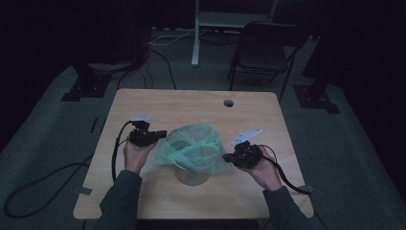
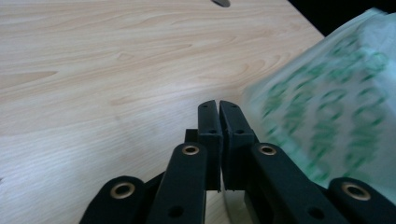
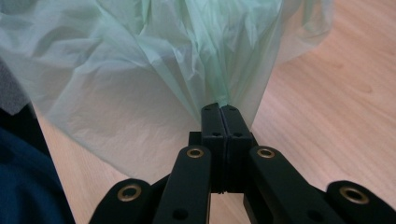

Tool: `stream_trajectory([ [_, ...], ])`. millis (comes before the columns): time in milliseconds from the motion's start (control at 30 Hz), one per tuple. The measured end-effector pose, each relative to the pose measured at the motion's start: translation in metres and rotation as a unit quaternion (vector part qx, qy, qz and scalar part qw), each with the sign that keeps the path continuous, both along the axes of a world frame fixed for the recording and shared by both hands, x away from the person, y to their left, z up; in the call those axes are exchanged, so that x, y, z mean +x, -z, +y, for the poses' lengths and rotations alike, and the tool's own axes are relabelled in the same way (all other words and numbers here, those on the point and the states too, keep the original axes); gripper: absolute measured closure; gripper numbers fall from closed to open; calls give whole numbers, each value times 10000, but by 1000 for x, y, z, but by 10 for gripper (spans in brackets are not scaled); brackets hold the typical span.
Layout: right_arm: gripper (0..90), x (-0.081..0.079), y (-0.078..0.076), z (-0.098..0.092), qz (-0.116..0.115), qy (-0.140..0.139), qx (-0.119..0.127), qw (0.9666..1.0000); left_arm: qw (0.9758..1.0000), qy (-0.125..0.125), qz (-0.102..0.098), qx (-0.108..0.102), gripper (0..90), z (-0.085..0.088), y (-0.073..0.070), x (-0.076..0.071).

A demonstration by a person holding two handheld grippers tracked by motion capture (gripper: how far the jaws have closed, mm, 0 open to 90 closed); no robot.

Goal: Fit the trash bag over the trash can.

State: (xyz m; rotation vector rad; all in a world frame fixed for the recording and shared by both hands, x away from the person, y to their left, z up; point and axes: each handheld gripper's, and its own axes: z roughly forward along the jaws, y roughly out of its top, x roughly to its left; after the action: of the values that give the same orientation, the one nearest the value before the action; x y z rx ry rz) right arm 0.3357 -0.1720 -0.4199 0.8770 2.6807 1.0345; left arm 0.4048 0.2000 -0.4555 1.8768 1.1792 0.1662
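Lining the small round bin (image 1: 192,175) at mid-counter (image 1: 143,100): the right hand-held gripper (image 3: 219,108) is clamped on the thin green plastic bag (image 1: 194,146), the left hand-held gripper (image 2: 219,105) is closed empty beside it, and should next re-grip the near-left rim.

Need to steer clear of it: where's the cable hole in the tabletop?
In the high view, the cable hole sits near the table's far edge, right of centre, beyond the green bag.

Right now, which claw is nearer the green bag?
Right. The right claw is pinching the bag's film. The left claw is shut on nothing, just beside the bag over bare table.
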Motion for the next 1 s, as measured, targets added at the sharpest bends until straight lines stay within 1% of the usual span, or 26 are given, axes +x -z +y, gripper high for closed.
stream_trajectory([
  [100, 895, -2, 1, -1, -5, -14, 1, 10000, 9999, -30, -121, -88, 834, 5, -6, -7],
  [233, 893, -3, -2, -3, -40, 16, 13, 10000, 9990, -31, -396, -202, 737, 10, -21, -20],
  [267, 893, -3, -2, -3, -50, 13, 15, 10000, 9985, -11, -489, -242, 718, 11, -27, -26],
  [333, 891, -3, -3, -2, -68, 2, 27, 10000, 9976, 114, -597, -331, 671, 12, -35, -33],
  [367, 890, -3, -3, -2, -71, -6, 24, 10000, 9974, 173, -632, -307, 655, 11, -38, -37],
  [467, 888, -3, -3, 0, -68, -20, 20, 10000, 9964, 406, -678, -313, 605, 6, -47, -46],
  [500, 887, -3, -3, 0, -66, -25, 22, 10000, 9961, 475, -662, -329, 594, 3, -49, -48],
  [533, 887, -3, -3, 0, -66, -25, 22, 10000, 9961, 475, -662, -329, 587, 3, -49, -48],
  [567, 885, -4, -3, 1, -68, -29, 16, 10000, 9957, 567, -647, -335, 587, -1, -50, -50],
  [600, 884, -4, -3, 2, -67, -45, 16, 10000, 9957, 608, -604, -359, 579, -3, -51, -51],
  [667, 881, -4, -4, 2, -80, -58, 19, 9999, 9947, 759, -524, -461, 570, -7, -51, -53],
  [733, 881, -4, -5, 2, -88, -51, 26, 9999, 9930, 926, -435, -597, 555, -10, -50, -56],
  [767, 880, -4, -5, 2, -89, -55, 35, 9999, 9923, 970, -428, -641, 554, -11, -50, -58],
  [800, 880, -4, -5, 1, -99, -57, 37, 9999, 9918, 1014, -441, -645, 545, -12, -50, -61],
  [900, 876, -5, -5, 1, -80, -46, 33, 10000, 9902, 1180, -483, -566, 531, -15, -49, -69],
  [1000, 874, -5, -4, 1, -85, -55, 36, 9999, 9897, 1224, -517, -528, 532, -15, -49, -76],
])
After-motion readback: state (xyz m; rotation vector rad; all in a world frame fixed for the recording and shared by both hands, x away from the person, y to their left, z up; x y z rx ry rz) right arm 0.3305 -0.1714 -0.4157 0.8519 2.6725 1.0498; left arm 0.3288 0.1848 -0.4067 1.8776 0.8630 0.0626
